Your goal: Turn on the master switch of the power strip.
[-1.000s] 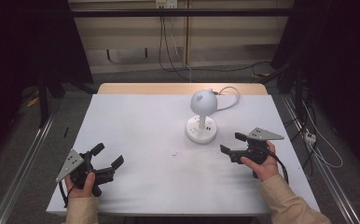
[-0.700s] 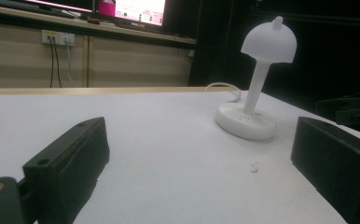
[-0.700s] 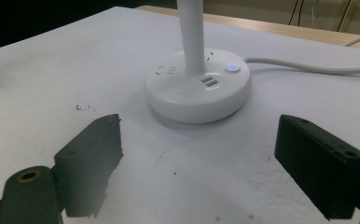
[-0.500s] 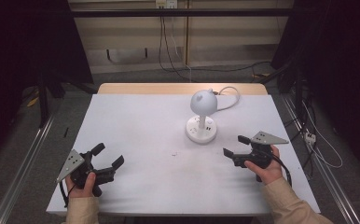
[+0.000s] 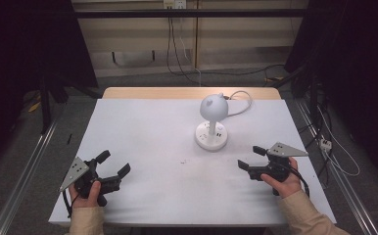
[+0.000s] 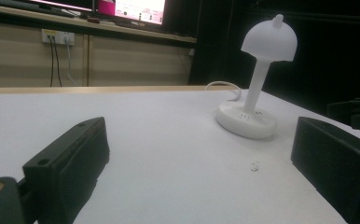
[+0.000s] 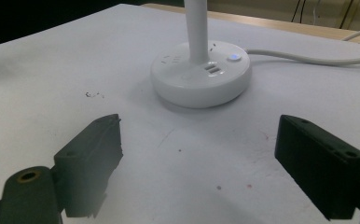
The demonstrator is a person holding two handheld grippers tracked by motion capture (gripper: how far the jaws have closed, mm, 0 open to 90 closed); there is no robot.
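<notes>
Two grippers, jaws apart and empty: right gripper [image 5: 250,157] nearer the desk lamp [image 5: 212,125], upper-left of it; left gripper [image 5: 112,163] farther.

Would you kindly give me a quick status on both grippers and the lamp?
Left gripper open, empty, near table corner. Right gripper open, empty, aimed at the lamp, short of its base. Lamp upright. Nothing between jaws and base.

The lamp [image 5: 212,125] stands on the table [image 5: 148,127], right of centre, its cord [image 5: 238,100] trailing behind.
</notes>
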